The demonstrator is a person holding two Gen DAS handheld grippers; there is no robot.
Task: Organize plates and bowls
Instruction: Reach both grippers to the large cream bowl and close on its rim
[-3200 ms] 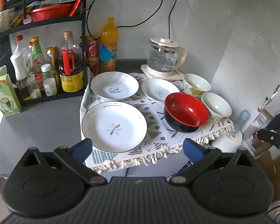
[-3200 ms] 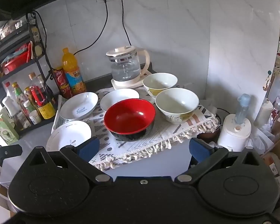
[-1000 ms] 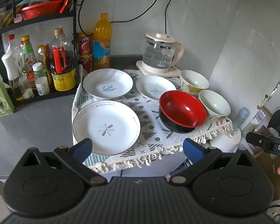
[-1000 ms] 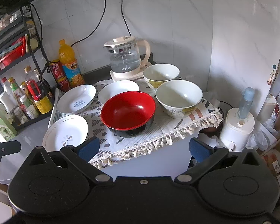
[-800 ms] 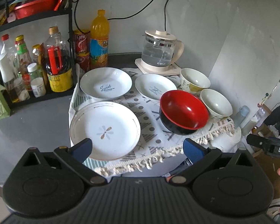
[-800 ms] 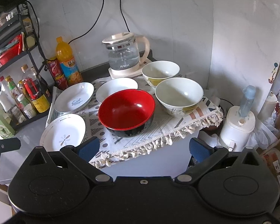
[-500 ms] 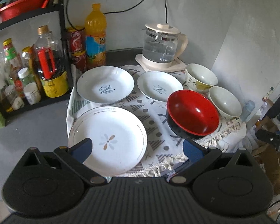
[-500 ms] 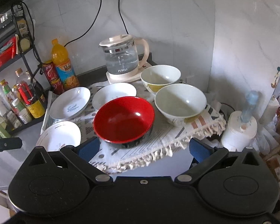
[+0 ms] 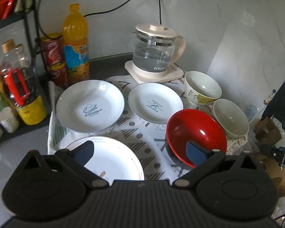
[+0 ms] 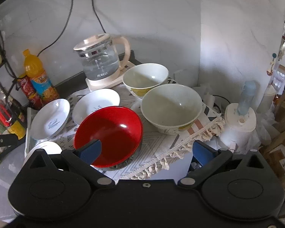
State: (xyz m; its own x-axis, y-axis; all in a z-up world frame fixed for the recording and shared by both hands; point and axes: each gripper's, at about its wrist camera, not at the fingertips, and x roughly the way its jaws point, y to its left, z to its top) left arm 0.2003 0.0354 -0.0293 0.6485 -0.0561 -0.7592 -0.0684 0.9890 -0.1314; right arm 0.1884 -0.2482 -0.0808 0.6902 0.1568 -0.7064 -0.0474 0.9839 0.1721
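Three white plates and three bowls sit on a patterned cloth [image 9: 142, 133]. The big flower plate [image 9: 115, 159] is nearest, the "Sweet" plate [image 9: 90, 108] behind it, a smaller plate [image 9: 155, 102] to its right. The red bowl [image 9: 195, 131] stands front right, with two cream bowls [image 9: 230, 117] [image 9: 202, 87] behind. My left gripper [image 9: 140, 152] is open and empty above the flower plate's right edge. My right gripper [image 10: 148, 150] is open and empty over the cloth's front edge, its left finger in front of the red bowl [image 10: 108, 133]. The near cream bowl [image 10: 172, 108] lies ahead.
A glass kettle [image 9: 154, 55] stands at the back by the wall. An orange drink bottle [image 9: 76, 43], cans and a rack of sauce bottles [image 9: 19, 87] are at the left. A white appliance [image 10: 239, 121] and boxes sit right of the table.
Both grippers have moved forward and lower toward the dishes. The left one now hangs over the flower plate, the right one reaches the red bowl. Dishes have not moved.
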